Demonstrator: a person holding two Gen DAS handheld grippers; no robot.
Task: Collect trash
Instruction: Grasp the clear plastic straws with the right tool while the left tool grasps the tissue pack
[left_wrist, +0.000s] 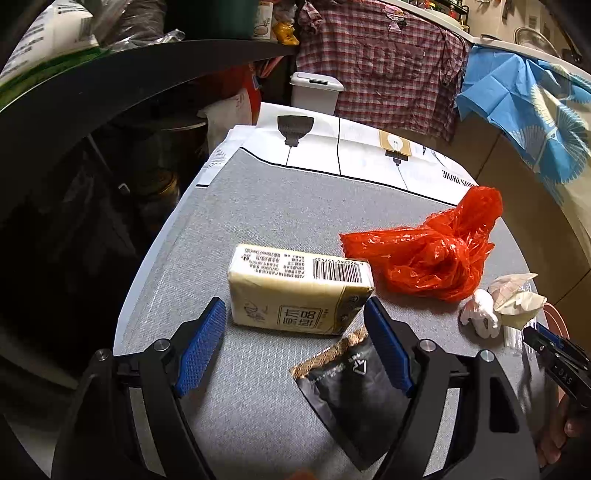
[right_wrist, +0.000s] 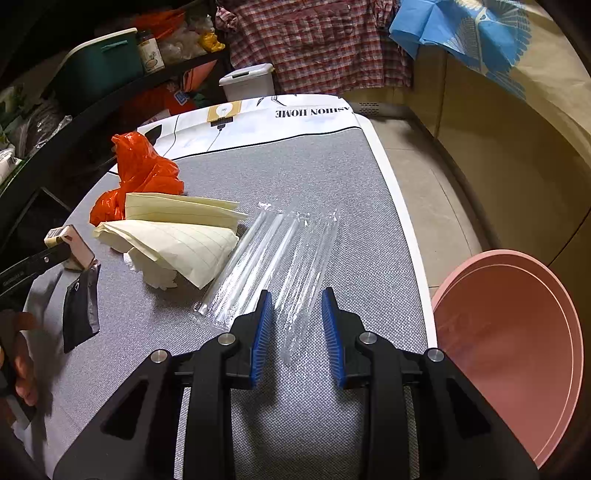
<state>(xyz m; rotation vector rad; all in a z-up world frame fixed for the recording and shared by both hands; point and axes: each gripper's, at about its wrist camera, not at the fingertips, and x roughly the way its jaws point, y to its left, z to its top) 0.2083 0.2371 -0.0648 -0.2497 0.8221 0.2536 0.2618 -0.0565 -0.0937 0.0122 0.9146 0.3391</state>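
Tongs: left (left_wrist: 295, 332) spread before boxy carton (left_wrist: 295, 291); right (right_wrist: 297, 325) gaping astride crinkly clear sleeve (right_wrist: 306, 273).

I'm seeing a cream tissue pack (left_wrist: 295, 291), crumpled orange plastic bag (left_wrist: 424, 254), black foil wrapper (left_wrist: 354, 391) and clear straw sleeves (right_wrist: 273, 254) lying on the grey surface (left_wrist: 258, 206).

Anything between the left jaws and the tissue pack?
Nothing visible. The left gripper is open with bare mat up to the tissue pack. The black wrapper lies under its right finger, off to the side.

Left gripper (left_wrist: 295, 347) gapes wide, angled downward; right gripper (right_wrist: 297, 332) stands part-open.
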